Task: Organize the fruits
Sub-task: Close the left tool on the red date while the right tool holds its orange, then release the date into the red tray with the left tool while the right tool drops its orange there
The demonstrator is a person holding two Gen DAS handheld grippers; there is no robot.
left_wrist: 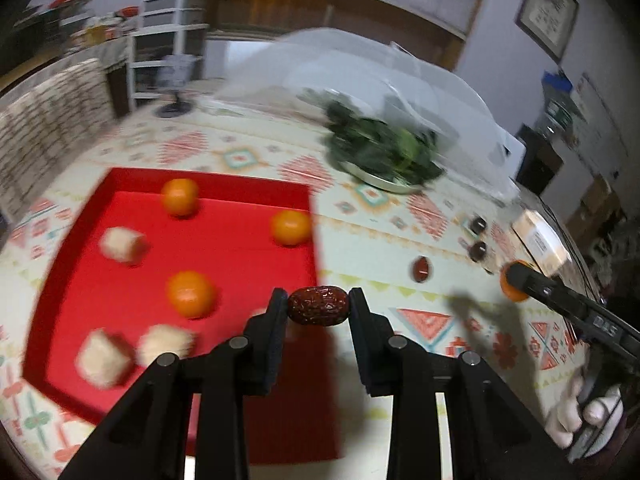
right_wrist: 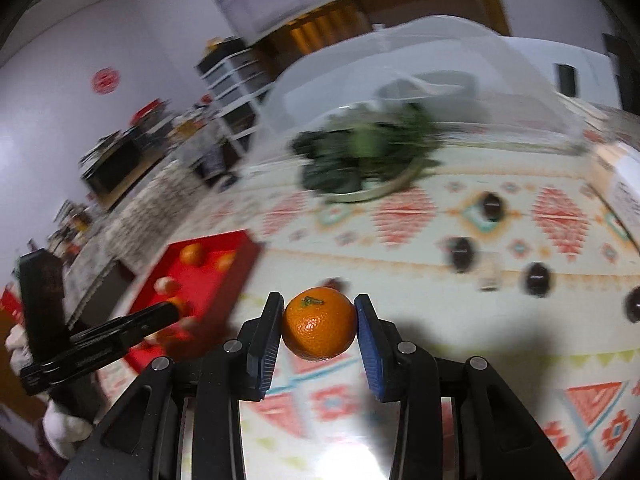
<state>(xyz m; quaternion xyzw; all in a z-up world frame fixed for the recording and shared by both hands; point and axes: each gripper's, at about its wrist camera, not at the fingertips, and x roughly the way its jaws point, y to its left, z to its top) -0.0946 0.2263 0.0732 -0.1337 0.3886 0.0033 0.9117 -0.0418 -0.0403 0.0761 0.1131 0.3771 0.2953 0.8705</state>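
Left gripper (left_wrist: pixel 318 309) pinches a red date (left_wrist: pixel 317 311) beside the red tray (left_wrist: pixel 256 188) while the right gripper (right_wrist: pixel 319 322) clamps a tangerine (right_wrist: pixel 319 323) above the tablecloth (right_wrist: pixel 500 368), 2 fruits seemingly tray-bound.

Wrinkled dark-red jujube (left_wrist: pixel 317 306), lying lengthwise between the two finger pads of the left gripper (left_wrist: pixel 318 307), above the right edge of the red tray (left_wrist: pixel 208 178). Glossy tangerine (right_wrist: pixel 319 323), green stem scar facing up, pinched at its sides by the right gripper (right_wrist: pixel 319 325) above the patterned tablecloth (right_wrist: pixel 404 208). Inside the tray: three more tangerines, one at the far wall (left_wrist: pixel 180 196), one at the far right corner (left_wrist: pixel 291 227), one near the middle (left_wrist: pixel 191 294); also three pale, fuzzy blurred pieces (left_wrist: pixel 105 357), kind not discernible. Further dark-red jujubes loose on the cloth to the right of the tray (left_wrist: pixel 422 269), well apart from one another.
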